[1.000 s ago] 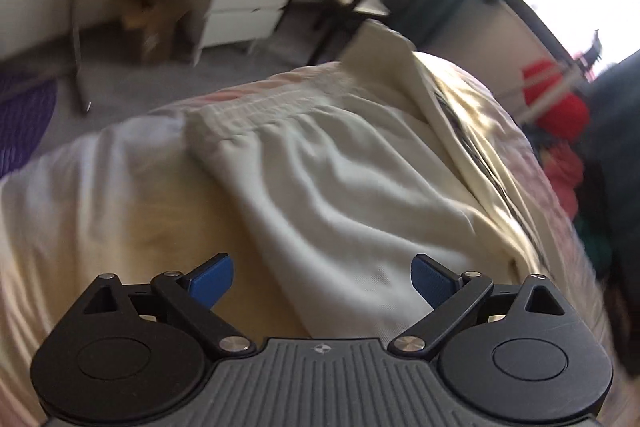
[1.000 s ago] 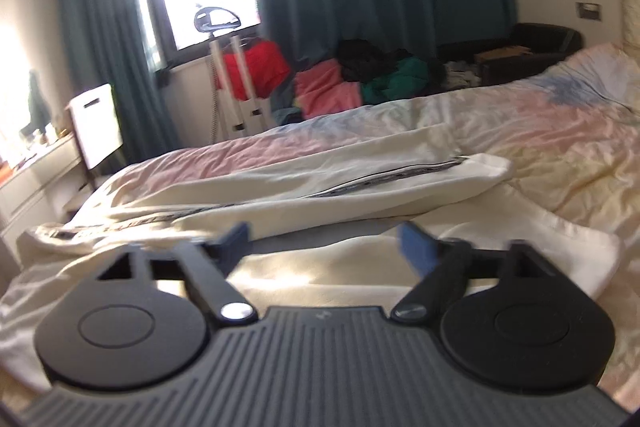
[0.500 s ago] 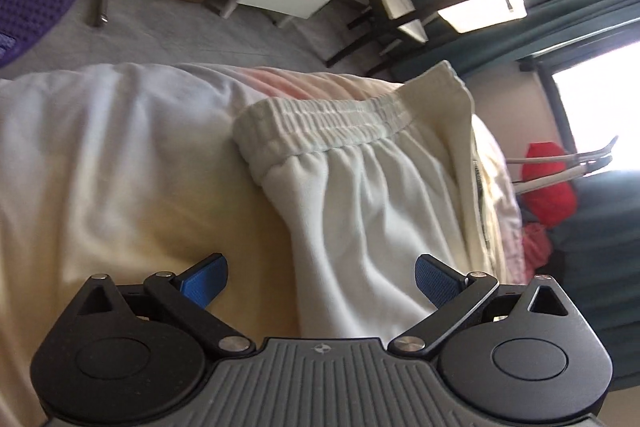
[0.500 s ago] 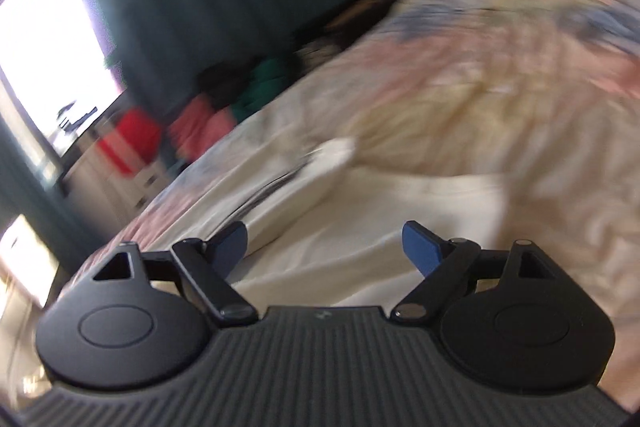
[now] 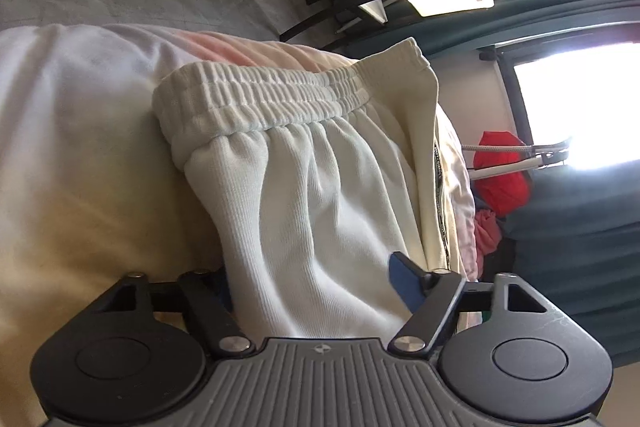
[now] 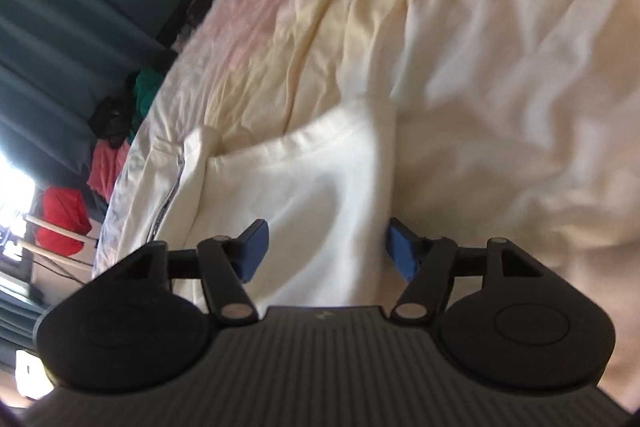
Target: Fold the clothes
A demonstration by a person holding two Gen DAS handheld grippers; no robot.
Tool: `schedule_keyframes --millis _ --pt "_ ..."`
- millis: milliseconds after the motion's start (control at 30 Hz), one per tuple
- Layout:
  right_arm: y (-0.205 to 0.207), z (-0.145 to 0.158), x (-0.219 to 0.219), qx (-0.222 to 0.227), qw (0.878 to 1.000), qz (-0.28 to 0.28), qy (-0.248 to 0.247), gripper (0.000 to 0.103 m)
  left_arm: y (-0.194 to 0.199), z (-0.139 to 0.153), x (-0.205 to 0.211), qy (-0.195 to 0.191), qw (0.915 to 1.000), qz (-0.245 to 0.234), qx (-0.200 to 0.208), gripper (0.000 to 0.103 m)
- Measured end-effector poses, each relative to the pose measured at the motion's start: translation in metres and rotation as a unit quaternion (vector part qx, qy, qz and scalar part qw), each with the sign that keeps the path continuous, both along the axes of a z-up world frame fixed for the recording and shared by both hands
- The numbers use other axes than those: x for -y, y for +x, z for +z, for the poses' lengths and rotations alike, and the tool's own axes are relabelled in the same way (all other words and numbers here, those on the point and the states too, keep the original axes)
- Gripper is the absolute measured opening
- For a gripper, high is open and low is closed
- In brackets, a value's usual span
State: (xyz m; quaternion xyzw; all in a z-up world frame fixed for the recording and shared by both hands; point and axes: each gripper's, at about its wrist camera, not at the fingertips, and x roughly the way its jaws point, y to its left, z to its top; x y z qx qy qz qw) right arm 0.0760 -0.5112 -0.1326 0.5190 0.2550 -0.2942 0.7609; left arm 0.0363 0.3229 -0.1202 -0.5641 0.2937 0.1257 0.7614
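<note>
Trousers [image 5: 320,211]: flat on bed [image 6: 500,67], long axis waistband [image 5: 260,99] to hem [image 6: 320,135].
Left gripper [image 5: 316,287]: jaws spread, straddling cloth below waistband.
Right gripper [image 6: 326,247]: jaws spread, straddling leg short of hem.

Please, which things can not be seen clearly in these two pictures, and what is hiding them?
- Left wrist view: the left gripper has one fingertip hidden behind the white pants; whether it pinches the cloth cannot be told.
- Left wrist view: the lower pants are cut off by the gripper body.
- Right wrist view: the bedsheet is motion-blurred.
- Right wrist view: the right gripper straddles the cloth; contact is unclear.
</note>
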Motion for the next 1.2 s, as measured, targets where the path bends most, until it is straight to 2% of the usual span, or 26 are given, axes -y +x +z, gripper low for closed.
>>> schedule_keyframes --millis 33,67,100,200,233,267,400,467,567,700,833,933,1033,1200 --pt "0.005 -0.003 0.000 -0.007 1.000 0.000 -0.002 0.043 0.001 0.000 0.000 0.002 1.0000 0.000 0.002 0.063" --pt "0.009 -0.004 -0.001 -0.016 1.000 0.000 -0.011 0.030 0.001 -0.001 0.000 0.004 1.0000 0.002 0.002 0.060" --pt "0.013 -0.005 -0.002 -0.025 0.999 0.000 -0.020 0.018 0.001 -0.001 -0.001 0.005 1.0000 0.003 0.000 0.053" --pt "0.016 0.002 -0.007 -0.017 0.999 0.002 -0.045 0.006 0.001 0.000 -0.003 0.014 0.9999 0.003 -0.005 0.036" --pt "0.016 0.004 -0.008 -0.013 0.999 0.003 -0.053 0.006 0.001 0.000 -0.003 0.019 0.9998 0.004 -0.005 0.027" --pt "0.015 0.010 -0.010 -0.003 0.998 0.001 -0.066 0.006 0.000 0.001 -0.003 0.023 0.9997 0.004 -0.004 0.022" --pt "0.000 0.036 -0.017 0.045 0.991 -0.016 -0.126 0.005 -0.005 0.010 -0.001 0.045 0.9989 0.004 0.013 0.013" --pt "-0.010 0.048 -0.021 0.067 0.986 -0.026 -0.153 0.005 -0.008 0.016 0.001 0.058 0.9980 0.004 0.025 0.013" --pt "-0.025 0.061 -0.026 0.073 0.979 -0.049 -0.186 0.005 -0.015 0.028 0.008 0.083 0.9953 -0.001 0.050 0.012" --pt "-0.042 0.059 -0.017 0.060 0.981 -0.071 -0.171 0.005 -0.019 0.041 0.018 0.112 0.9913 -0.012 0.068 0.012" --pt "-0.036 0.060 -0.015 0.041 0.982 -0.049 -0.175 0.005 -0.008 0.051 0.019 0.108 0.9911 -0.011 0.077 0.012" --pt "-0.023 0.077 -0.018 0.065 0.979 -0.046 -0.185 0.005 0.006 0.067 0.017 0.109 0.9898 -0.010 0.091 0.012" --pt "0.009 0.101 -0.026 0.079 0.970 -0.028 -0.227 0.005 0.042 0.090 0.011 0.109 0.9887 -0.013 0.102 0.012" --pt "0.105 0.136 -0.026 0.084 0.965 -0.010 -0.248 0.005 0.136 0.125 0.005 0.119 0.9872 -0.019 0.104 0.012"
